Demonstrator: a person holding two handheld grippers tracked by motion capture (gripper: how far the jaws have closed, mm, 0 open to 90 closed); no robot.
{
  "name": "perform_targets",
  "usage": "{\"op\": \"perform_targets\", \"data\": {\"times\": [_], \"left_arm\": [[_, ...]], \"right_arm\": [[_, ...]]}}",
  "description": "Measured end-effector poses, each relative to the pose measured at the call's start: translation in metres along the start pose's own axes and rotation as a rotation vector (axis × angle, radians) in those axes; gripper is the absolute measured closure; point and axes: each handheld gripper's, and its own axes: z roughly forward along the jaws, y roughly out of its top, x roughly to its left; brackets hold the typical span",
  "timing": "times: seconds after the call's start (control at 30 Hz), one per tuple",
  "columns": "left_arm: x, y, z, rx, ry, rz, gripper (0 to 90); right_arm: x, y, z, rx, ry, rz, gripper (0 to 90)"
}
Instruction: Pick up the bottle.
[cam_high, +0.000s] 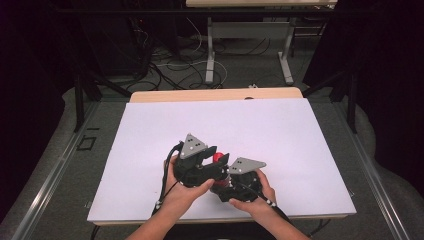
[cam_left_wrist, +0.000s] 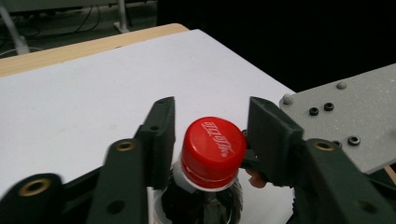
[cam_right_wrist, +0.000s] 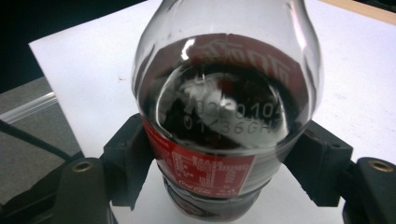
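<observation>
A cola bottle with dark drink and a red label stands upright on the white sheet near the front middle of the table. Its red cap shows between the two grippers in the high view. My left gripper reaches around the cap from the left, and its jaws stand just off the cap's sides, open. My right gripper is shut on the bottle's body at the label. In the high view the left gripper sits above and left of the right gripper.
The right gripper's grey plate lies close to the right of the left jaws. The white sheet covers most of the wooden table. Beyond it are a second table's legs and cables on the floor.
</observation>
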Motion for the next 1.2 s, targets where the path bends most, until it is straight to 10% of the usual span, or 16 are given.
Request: {"op": "perform_targets", "data": {"times": [0.17,0.4,1.2], "left_arm": [[0.017,0.002,-0.011,-0.005,-0.108,0.024,41.9],[0.040,0.005,-0.023,0.012,-0.383,0.210,38.5],[0.047,-0.002,-0.019,0.062,-0.523,0.315,60.7]], "right_arm": [[-0.001,0.000,0.000,0.003,0.048,-0.011,28.7],[-0.001,0.003,-0.002,0.017,0.165,-0.074,28.7],[0.008,0.003,-0.002,0.013,0.295,-0.161,28.7]]}}
